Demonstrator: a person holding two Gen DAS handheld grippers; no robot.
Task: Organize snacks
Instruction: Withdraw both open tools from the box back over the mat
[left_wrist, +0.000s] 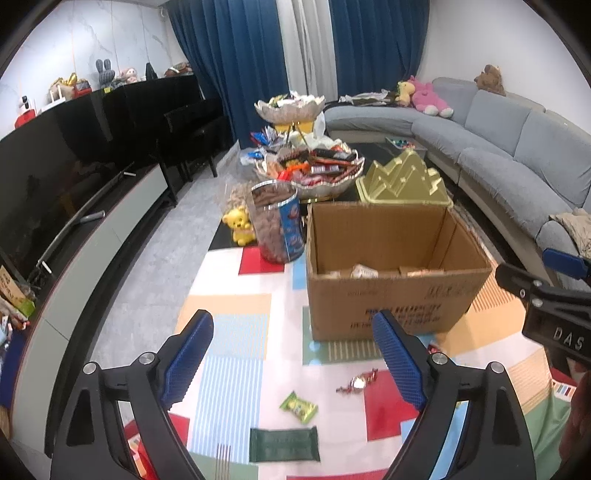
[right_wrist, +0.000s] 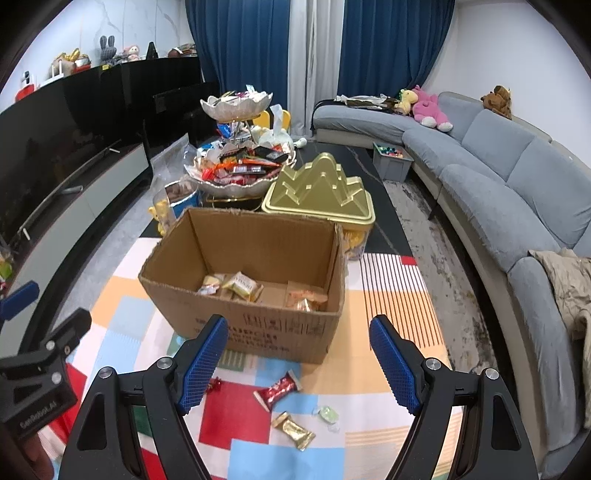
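An open cardboard box (left_wrist: 388, 295) (right_wrist: 258, 325) stands on a patchwork rug, with several wrapped snacks (right_wrist: 240, 286) on its bottom. In front of it loose snacks lie on the rug: a green packet (left_wrist: 298, 407), a dark green bar (left_wrist: 283, 445), a red twist candy (left_wrist: 357, 382), a red packet (right_wrist: 277, 390), a gold packet (right_wrist: 293, 431), a pale green candy (right_wrist: 328, 415). My left gripper (left_wrist: 291, 363) hangs open above the green packet, nothing between its fingers. My right gripper (right_wrist: 299, 367) is open above the red packet, also empty.
Behind the box a low dark table carries a tiered bowl stand full of snacks (left_wrist: 314, 170) (right_wrist: 236, 173), a gold mountain-shaped tin (left_wrist: 404, 181) (right_wrist: 321, 192) and a clear jar of sticks (left_wrist: 277, 225). A grey sofa (right_wrist: 498, 177) curves along the right; a TV cabinet (left_wrist: 74, 229) runs along the left.
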